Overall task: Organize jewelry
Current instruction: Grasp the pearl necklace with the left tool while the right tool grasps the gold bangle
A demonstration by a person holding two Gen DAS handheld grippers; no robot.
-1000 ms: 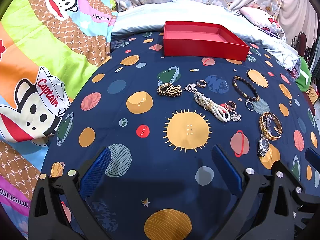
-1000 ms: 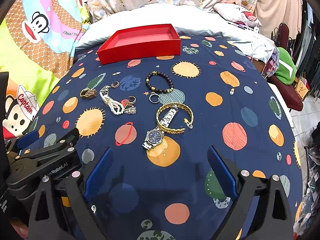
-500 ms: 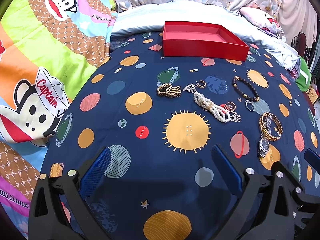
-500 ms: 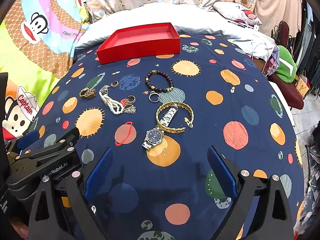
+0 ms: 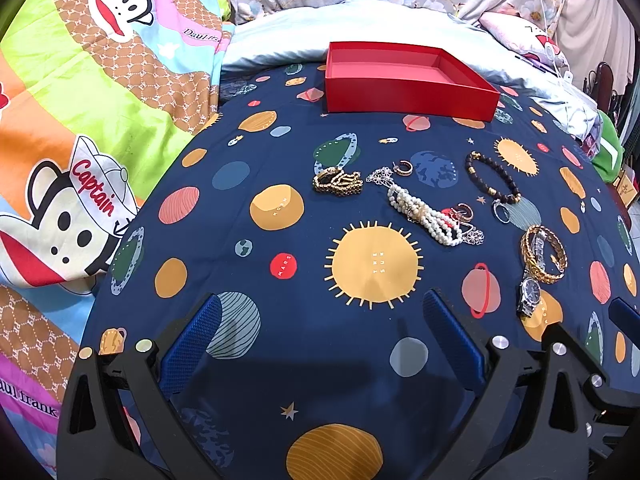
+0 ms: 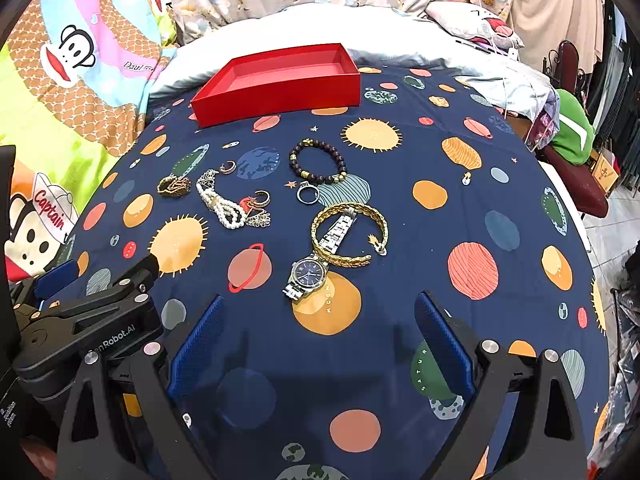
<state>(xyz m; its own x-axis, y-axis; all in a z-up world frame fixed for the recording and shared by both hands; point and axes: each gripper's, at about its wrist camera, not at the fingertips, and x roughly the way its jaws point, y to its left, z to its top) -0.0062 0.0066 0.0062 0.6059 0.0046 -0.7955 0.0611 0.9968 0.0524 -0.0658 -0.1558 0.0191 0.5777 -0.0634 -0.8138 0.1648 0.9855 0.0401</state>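
An empty red box (image 5: 404, 76) (image 6: 280, 80) stands at the far end of the navy planet-print sheet. Jewelry lies in front of it: a gold chain piece (image 5: 338, 181) (image 6: 174, 186), a pearl bracelet (image 5: 424, 214) (image 6: 224, 208), a dark bead bracelet (image 5: 492, 178) (image 6: 318, 160), a silver ring (image 6: 307, 196), a gold bangle (image 6: 350, 234) over a silver watch (image 6: 310, 274) (image 5: 529, 296). My left gripper (image 5: 320, 328) is open and empty, near the sun print. My right gripper (image 6: 316, 332) is open and empty, just short of the watch.
A colourful monkey-print blanket (image 5: 80, 120) lies on the left. Pillows (image 5: 360, 16) lie behind the box. The bed's right edge drops toward a dark red chair (image 6: 576, 184) and a green item (image 6: 572, 128). The left gripper's body (image 6: 80, 320) shows beside my right one.
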